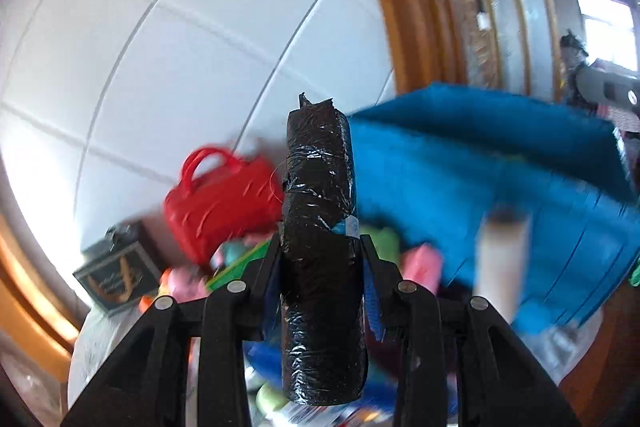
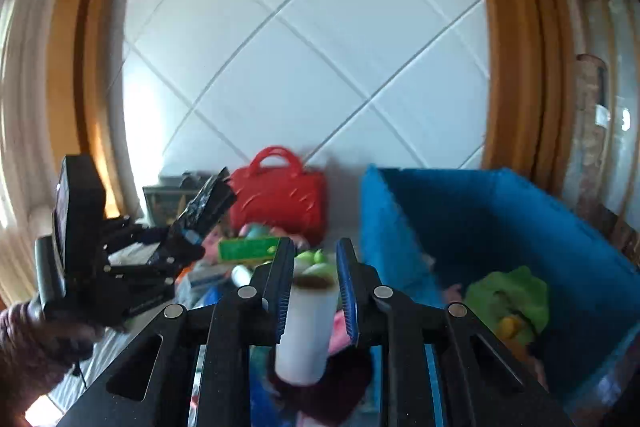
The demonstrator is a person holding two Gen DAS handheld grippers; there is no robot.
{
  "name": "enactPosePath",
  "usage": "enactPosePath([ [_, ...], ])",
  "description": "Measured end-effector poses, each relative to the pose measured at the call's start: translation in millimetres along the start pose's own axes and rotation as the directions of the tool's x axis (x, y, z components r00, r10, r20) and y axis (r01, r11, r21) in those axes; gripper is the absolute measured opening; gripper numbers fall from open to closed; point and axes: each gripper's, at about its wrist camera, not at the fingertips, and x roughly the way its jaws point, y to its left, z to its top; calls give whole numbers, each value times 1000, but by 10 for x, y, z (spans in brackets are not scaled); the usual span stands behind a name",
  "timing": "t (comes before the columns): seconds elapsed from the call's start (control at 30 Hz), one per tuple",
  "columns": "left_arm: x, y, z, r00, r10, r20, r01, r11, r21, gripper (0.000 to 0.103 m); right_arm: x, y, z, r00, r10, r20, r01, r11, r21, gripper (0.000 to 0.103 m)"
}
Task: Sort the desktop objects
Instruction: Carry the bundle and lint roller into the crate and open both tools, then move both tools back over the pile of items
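Left claw (image 1: 320, 247) is clamping black plastic-wrapped roll (image 1: 320, 227) upright, centre frame; right claw (image 2: 312, 259) is clamping white paper tube (image 2: 306, 327). Carry step; next, releasing both over blue fabric bin (image 2: 500, 227), right of frame.

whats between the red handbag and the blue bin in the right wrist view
In the right wrist view, nothing stands between the red handbag and the blue bin: just a bare strip of white wall and surface.

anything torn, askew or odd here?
The black roll in the left tool has a ragged, torn top end. The blue bin sits tilted. A white roll sits between the right tool's fingers. Motion blur hides the rest.
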Motion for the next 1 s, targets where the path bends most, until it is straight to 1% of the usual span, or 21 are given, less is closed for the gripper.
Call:
enactPosePath([
  [0.07, 63, -288, 380, 998, -45, 39, 45, 999, 8, 35, -201, -331, 213, 994, -81, 77, 79, 997, 20, 22],
  [0.1, 113, -477, 568, 997, -53, 58, 51, 998, 29, 35, -270, -505, 316, 988, -118, 100, 115, 993, 33, 22],
  [0.13, 156, -646, 718, 996, -56, 66, 53, 998, 45, 35, -302, -698, 410, 984, -142, 104, 138, 989, 49, 22],
  [0.2, 235, -974, 939, 993, -89, 80, 84, 994, 66, 38, -329, -989, 497, 977, -186, 105, 180, 981, 67, 23],
  [0.23, 274, -1137, 1027, 992, -83, 92, 76, 994, 74, 51, -339, -1120, 513, 974, -205, 97, 200, 978, 64, 24],
  [0.27, 304, -1265, 1075, 992, -57, 109, 49, 996, 79, 80, -333, -1202, 531, 973, -213, 91, 208, 976, 64, 32],
  [0.3, 321, -1422, 1119, 992, -27, 125, 16, 996, 90, 97, -353, -1299, 509, 971, -218, 95, 211, 975, 75, 40],
  [0.33, 338, -1562, 1152, 989, 0, 146, -15, 994, 105, 103, -366, -1394, 471, 971, -219, 97, 211, 974, 87, 65],
  [0.37, 364, -1690, 1184, 989, -5, 148, -14, 992, 128, 103, -381, -1478, 427, 968, -229, 100, 219, 971, 99, 84],
  [0.4, 383, -1804, 1216, 991, -27, 135, 7, 989, 149, 103, -427, -1537, 388, 964, -241, 109, 230, 968, 106, 86],
  [0.43, 418, -1874, 1256, 991, -34, 126, 14, 988, 156, 103, -480, -1608, 358, 961, -249, 117, 237, 965, 108, 86],
  [0.5, 490, -1948, 1339, 993, -20, 118, 3, 990, 143, 103, -587, -1715, 334, 961, -252, 117, 240, 965, 108, 86],
  [0.53, 518, -1966, 1373, 993, -27, 114, 12, 991, 133, 103, -635, -1770, 321, 960, -254, 122, 240, 964, 114, 86],
  [0.57, 531, -1963, 1377, 993, -31, 115, 16, 992, 125, 103, -673, -1830, 312, 960, -250, 126, 234, 964, 126, 86],
  [0.63, 568, -1978, 1435, 994, -14, 107, 2, 994, 109, 103, -663, -1967, 290, 966, -230, 118, 213, 966, 144, 86],
  [0.67, 574, -1978, 1416, 994, -10, 107, -1, 995, 101, 103, -647, -2052, 277, 967, -228, 115, 210, 966, 151, 87],
  [0.73, 535, -1927, 1390, 994, -1, 110, -9, 996, 89, 103, -688, -2097, 234, 966, -228, 118, 209, 965, 157, 87],
  [0.9, 414, -1734, 1206, 992, 61, 112, -68, 996, 57, 103, -721, -2154, 140, 972, -206, 115, 184, 968, 172, 87],
  [1.0, 270, -1523, 1082, 986, 118, 119, -121, 993, 17, 103, -742, -2111, 95, 975, -187, 121, 165, 971, 170, 91],
])
